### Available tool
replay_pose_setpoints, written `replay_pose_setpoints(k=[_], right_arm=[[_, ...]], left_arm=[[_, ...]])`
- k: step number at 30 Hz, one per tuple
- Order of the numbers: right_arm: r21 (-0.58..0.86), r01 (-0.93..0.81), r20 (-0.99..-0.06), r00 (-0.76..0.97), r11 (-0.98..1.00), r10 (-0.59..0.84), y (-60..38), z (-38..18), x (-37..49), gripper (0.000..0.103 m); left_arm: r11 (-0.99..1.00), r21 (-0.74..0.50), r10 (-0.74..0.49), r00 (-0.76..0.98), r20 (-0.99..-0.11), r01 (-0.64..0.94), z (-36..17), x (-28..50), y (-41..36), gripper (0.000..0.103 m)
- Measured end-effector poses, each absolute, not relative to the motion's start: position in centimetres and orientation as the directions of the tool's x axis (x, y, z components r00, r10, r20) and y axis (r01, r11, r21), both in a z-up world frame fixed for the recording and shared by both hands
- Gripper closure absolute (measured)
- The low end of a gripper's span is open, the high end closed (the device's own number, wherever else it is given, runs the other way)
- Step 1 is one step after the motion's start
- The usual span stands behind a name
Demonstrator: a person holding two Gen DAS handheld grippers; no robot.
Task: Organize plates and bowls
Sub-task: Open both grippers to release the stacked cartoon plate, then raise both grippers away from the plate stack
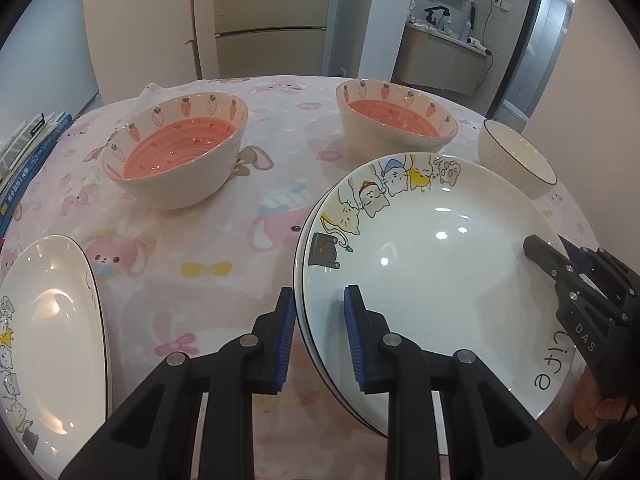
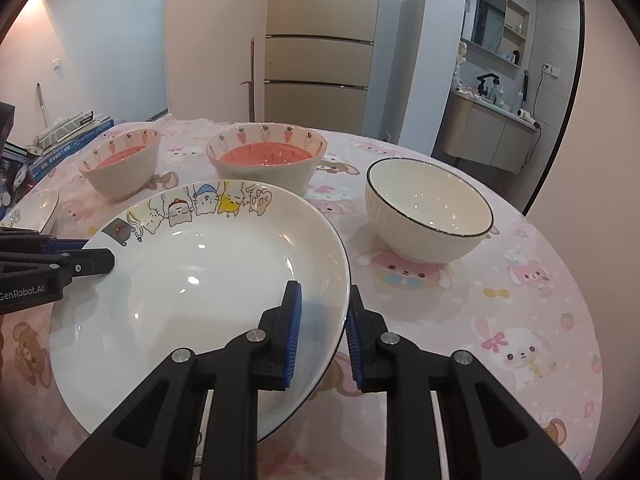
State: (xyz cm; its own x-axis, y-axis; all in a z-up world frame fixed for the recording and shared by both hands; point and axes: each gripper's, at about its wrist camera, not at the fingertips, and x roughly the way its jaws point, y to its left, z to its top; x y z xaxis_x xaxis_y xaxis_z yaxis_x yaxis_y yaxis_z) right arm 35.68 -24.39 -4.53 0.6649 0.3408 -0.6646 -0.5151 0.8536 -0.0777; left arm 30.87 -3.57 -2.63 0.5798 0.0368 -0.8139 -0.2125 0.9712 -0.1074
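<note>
In front of the white bowl (image 2: 429, 216), the left gripper (image 1: 320, 336) and right gripper (image 2: 322, 336) are pinching the plate's (image 2: 200, 288) opposite rims, probably sharing its weight.

Dim pinkish light, fisheye-warped edges

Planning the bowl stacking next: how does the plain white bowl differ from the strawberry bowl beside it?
The white bowl is white inside with a thin dark rim line and ribbed outside; the strawberry bowl is pink inside with strawberries painted round its rim and a smooth outside. Both stand upright and empty on the tablecloth, apart.
</note>
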Motion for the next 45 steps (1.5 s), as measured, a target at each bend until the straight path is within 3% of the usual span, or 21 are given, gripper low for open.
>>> replay_pose_setpoints(k=[2, 5, 10, 14, 18, 20, 22, 29, 31, 33, 34, 38, 43, 45], right_arm=[[-0.096, -0.496, -0.664, 0.678, 0.863, 0.315, -24.4, -4.6, 35.8, 0.092], [-0.143, -0.480, -0.624, 0.722, 0.865, 0.298, -24.4, -4.2, 35.4, 0.092], [-0.119, -0.494, -0.653, 0.693, 0.861, 0.308, -24.4, -4.5, 35.8, 0.092], [-0.100, -0.505, -0.666, 0.674, 0.857, 0.319, -24.4, -4.6, 35.9, 0.092], [-0.093, -0.504, -0.668, 0.671, 0.859, 0.322, -24.5, -4.7, 35.9, 0.092], [-0.083, -0.501, -0.667, 0.670, 0.861, 0.326, -24.6, -4.6, 35.9, 0.092], [-0.081, -0.495, -0.660, 0.677, 0.865, 0.326, -24.8, -4.4, 35.9, 0.092], [-0.048, -0.479, -0.606, 0.711, 0.876, 0.356, -25.5, -3.4, 35.6, 0.091], [-0.031, -0.474, -0.574, 0.729, 0.880, 0.373, -25.9, -2.8, 35.3, 0.084], [-0.025, -0.468, -0.546, 0.746, 0.883, 0.380, -26.2, -2.3, 35.1, 0.047], [-0.027, -0.467, -0.532, 0.755, 0.884, 0.383, -26.3, -2.1, 35.0, 0.041], [-0.065, -0.461, -0.477, 0.793, 0.885, 0.378, -26.1, -1.4, 34.3, 0.035], [-0.056, -0.464, -0.466, 0.795, 0.884, 0.388, -26.1, -1.1, 34.4, 0.028], [-0.027, -0.459, -0.445, 0.801, 0.888, 0.401, -26.6, -0.8, 34.3, 0.013]], left_arm=[[0.971, -0.102, 0.045, 0.584, -0.810, -0.215, -2.5, 30.8, -3.5, 0.080], [0.971, -0.101, 0.046, 0.586, -0.809, -0.215, -2.4, 30.8, -3.5, 0.080], [0.971, -0.100, 0.050, 0.588, -0.807, -0.219, -2.4, 30.7, -3.5, 0.080], [0.972, -0.015, 0.149, 0.660, -0.736, -0.235, -1.0, 29.9, -4.4, 0.080], [0.977, -0.053, 0.109, 0.702, -0.704, -0.205, -0.1, 29.5, -4.5, 0.080], [0.978, -0.050, 0.113, 0.710, -0.695, -0.205, 0.1, 29.4, -4.5, 0.068], [0.977, -0.034, 0.135, 0.729, -0.671, -0.212, 0.5, 29.2, -4.8, 0.014], [0.979, -0.039, 0.147, 0.825, -0.545, -0.200, 2.6, 27.7, -5.3, 0.011], [0.979, -0.041, 0.148, 0.838, -0.525, -0.198, 3.0, 27.4, -5.3, 0.011], [0.981, -0.025, 0.157, 0.853, -0.498, -0.195, 3.4, 27.0, -5.7, 0.010], [0.981, -0.011, 0.162, 0.857, -0.489, -0.192, 3.5, 26.9, -5.9, 0.010], [0.984, 0.036, 0.171, 0.880, -0.443, -0.173, 3.9, 26.4, -7.0, 0.010], [0.988, -0.051, 0.114, 0.911, -0.396, -0.145, 4.7, 25.5, -6.4, 0.010], [0.986, -0.077, 0.111, 0.929, -0.354, -0.147, 5.2, 24.8, -6.1, 0.008]])
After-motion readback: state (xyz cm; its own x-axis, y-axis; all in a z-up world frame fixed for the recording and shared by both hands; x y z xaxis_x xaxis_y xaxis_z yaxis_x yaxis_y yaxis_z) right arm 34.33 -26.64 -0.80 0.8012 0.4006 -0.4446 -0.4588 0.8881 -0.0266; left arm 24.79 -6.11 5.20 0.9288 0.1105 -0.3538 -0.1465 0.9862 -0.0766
